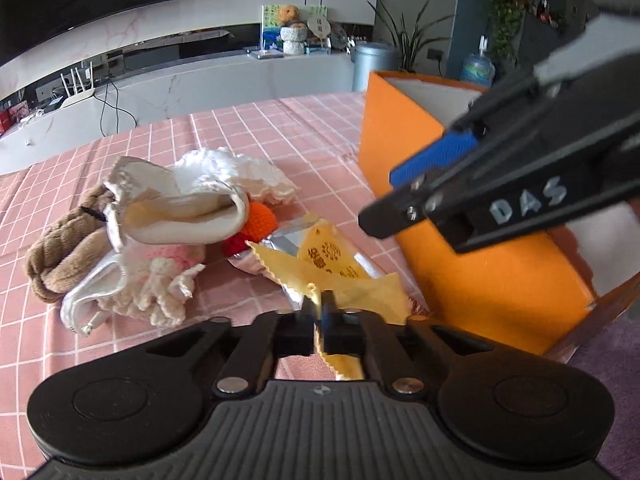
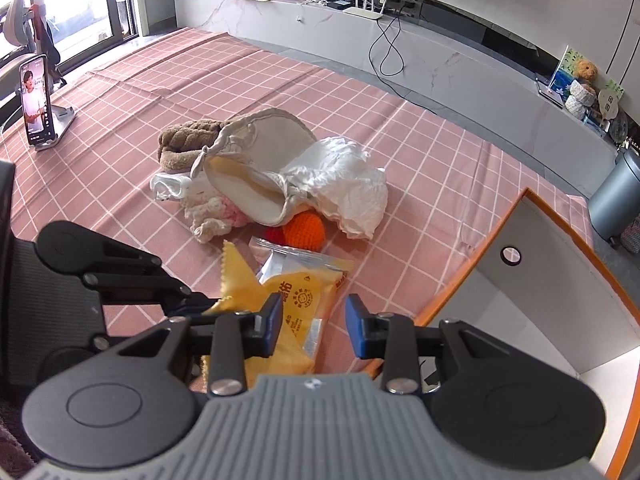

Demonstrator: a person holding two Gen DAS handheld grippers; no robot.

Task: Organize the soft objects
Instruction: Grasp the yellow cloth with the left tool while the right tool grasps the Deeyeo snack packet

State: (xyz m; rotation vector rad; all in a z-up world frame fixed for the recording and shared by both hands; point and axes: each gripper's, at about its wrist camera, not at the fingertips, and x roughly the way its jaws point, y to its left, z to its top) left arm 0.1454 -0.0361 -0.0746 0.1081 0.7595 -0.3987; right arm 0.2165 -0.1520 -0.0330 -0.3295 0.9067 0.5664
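Observation:
My left gripper point(image 1: 318, 310) is shut on the serrated edge of a yellow snack packet point(image 1: 340, 268), which lies on the pink checked tablecloth beside the orange box point(image 1: 480, 280). In the right wrist view the left gripper point(image 2: 206, 306) pinches the packet's left corner. My right gripper point(image 2: 314, 320) hovers over the same yellow packet point(image 2: 298, 292), its blue pads apart and pressing on nothing. Behind the packet lies a heap: a brown braided plush point(image 1: 60, 256), a cream drawstring bag point(image 1: 180, 208), a white crumpled cloth point(image 1: 236, 172), an orange knitted ball point(image 1: 262, 222) and a pink-and-white knitted piece point(image 1: 160, 280).
A silver-and-clear wrapper point(image 2: 280, 258) lies under the yellow packet. The open orange box point(image 2: 540, 280) with white inner walls stands at the right table edge. A phone on a stand point(image 2: 38, 104) is at the far left. A grey bin point(image 2: 616, 196) stands on the floor.

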